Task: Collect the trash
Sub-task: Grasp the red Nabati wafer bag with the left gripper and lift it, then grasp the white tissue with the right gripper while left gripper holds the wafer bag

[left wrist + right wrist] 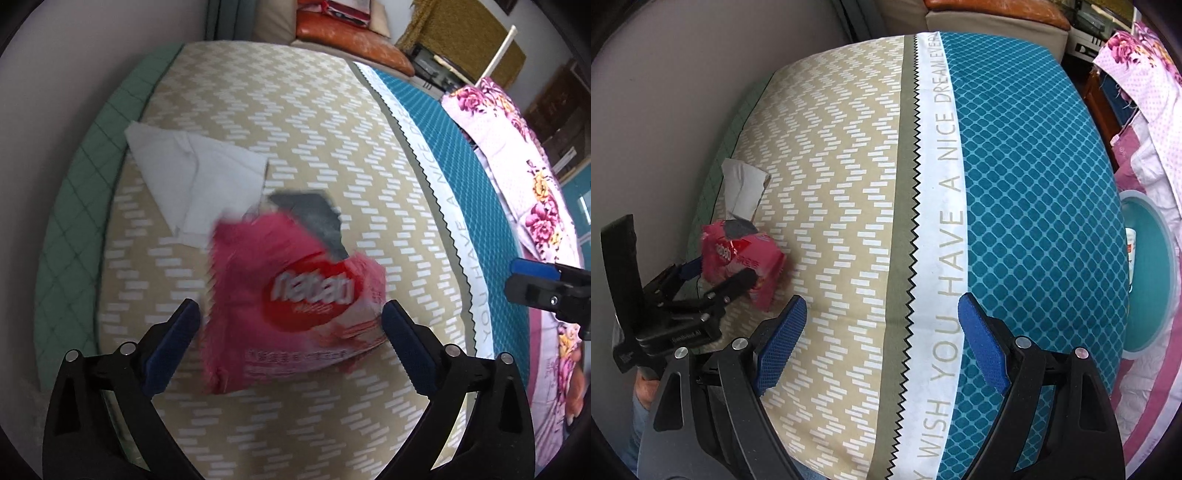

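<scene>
The left gripper [291, 328] points steeply down at the bed [295, 110], its blue-padded fingers [173, 343] spread wide on either side of a pink wrapper [295, 306]. The wrapper is crumpled, blurred, with a red oval logo and a torn grey inner flap at its upper edge. From the left wrist view the pads stand clear of the wrapper's sides, with a gap on each; in the right wrist view the left gripper [718, 271] flanks the same pink wrapper [742, 258], and whether a pad brushes it cannot be told there. The wrapper lies on the beige zigzag-patterned part of the bed cover.

Just beyond it, touching or slightly under its far edge, lies a white crumpled tissue [199, 184], near the green quilted edge [74, 221] of the bed.

The right gripper [882, 339] hangs over the bed's printed white stripe [945, 221], fingers [783, 343] apart and empty, nothing between them. To its right, beyond the teal diamond-patterned part, a teal basin [1156, 280] sits beside the bed.
</scene>
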`<state>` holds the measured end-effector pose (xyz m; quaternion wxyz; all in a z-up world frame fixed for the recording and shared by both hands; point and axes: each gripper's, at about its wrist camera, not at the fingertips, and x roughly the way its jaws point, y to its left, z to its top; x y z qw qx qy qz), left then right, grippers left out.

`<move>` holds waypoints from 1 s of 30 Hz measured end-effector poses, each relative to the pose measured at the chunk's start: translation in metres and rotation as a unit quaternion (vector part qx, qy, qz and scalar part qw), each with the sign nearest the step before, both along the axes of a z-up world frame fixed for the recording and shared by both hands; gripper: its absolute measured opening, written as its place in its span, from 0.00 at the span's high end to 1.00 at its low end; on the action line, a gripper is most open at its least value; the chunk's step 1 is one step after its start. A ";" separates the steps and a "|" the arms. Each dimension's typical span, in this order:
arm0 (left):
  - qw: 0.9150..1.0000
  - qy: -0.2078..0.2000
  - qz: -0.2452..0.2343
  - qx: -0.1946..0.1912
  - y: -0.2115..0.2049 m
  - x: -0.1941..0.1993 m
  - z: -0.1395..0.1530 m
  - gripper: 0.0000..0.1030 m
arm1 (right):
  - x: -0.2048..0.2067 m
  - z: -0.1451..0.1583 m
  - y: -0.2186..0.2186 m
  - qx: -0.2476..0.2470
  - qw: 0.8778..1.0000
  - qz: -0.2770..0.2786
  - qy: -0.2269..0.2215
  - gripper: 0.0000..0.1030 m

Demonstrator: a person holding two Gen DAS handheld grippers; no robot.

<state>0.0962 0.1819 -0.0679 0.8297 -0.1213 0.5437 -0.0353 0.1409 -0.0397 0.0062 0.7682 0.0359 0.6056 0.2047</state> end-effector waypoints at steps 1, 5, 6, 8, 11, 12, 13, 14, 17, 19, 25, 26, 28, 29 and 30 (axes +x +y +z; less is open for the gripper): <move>1.000 -0.005 0.000 -0.002 0.000 -0.001 -0.001 0.06 | 0.002 -0.001 0.004 -0.001 1.000 0.002 0.000 0.22; 1.000 -0.016 -0.009 -0.005 -0.001 -0.007 0.003 0.66 | 0.011 -0.004 0.026 -0.007 1.000 0.015 0.001 0.22; 1.000 -0.014 -0.008 -0.012 0.001 -0.006 0.004 0.66 | 0.015 -0.006 0.032 -0.008 1.000 0.020 0.001 0.22; 1.000 -0.020 -0.002 -0.014 0.009 -0.007 0.008 0.66 | 0.025 -0.009 0.043 -0.008 1.000 0.028 0.002 0.22; 0.999 -0.034 0.006 -0.024 0.025 -0.010 0.019 0.66 | 0.035 -0.009 0.062 -0.010 0.999 0.045 -0.003 0.22; 0.999 -0.040 0.011 -0.023 0.034 -0.010 0.024 0.66 | 0.039 -0.009 0.071 -0.012 0.999 0.053 -0.005 0.22; 0.999 -0.042 0.014 -0.022 0.040 -0.010 0.026 0.66 | 0.042 -0.009 0.078 -0.014 0.998 0.059 -0.007 0.22; 0.999 -0.044 0.019 -0.020 0.047 -0.010 0.028 0.66 | 0.049 -0.009 0.098 -0.017 0.997 0.080 -0.014 0.22; 0.998 -0.044 0.035 -0.005 0.070 -0.010 0.028 0.66 | 0.057 -0.010 0.123 -0.025 0.992 0.119 -0.021 0.22; 0.999 -0.038 0.039 0.001 0.084 -0.010 0.026 0.66 | 0.068 -0.012 0.142 -0.035 0.986 0.159 -0.026 0.22; 0.999 -0.018 0.051 0.003 0.110 -0.014 0.015 0.66 | 0.082 -0.024 0.210 -0.061 0.952 0.291 -0.068 0.22; 0.998 -0.017 0.053 0.000 0.111 -0.014 0.014 0.66 | 0.085 -0.027 0.221 -0.059 0.947 0.307 -0.069 0.22; 0.998 -0.016 0.056 -0.005 0.115 -0.015 0.012 0.66 | 0.089 -0.034 0.240 -0.057 0.940 0.328 -0.069 0.22; 0.998 -0.015 0.058 -0.005 0.117 -0.015 0.011 0.66 | 0.092 -0.037 0.250 -0.056 0.937 0.338 -0.069 0.22; 0.998 -0.014 0.059 -0.005 0.118 -0.014 0.010 0.66 | 0.095 -0.042 0.261 -0.055 0.934 0.347 -0.069 0.22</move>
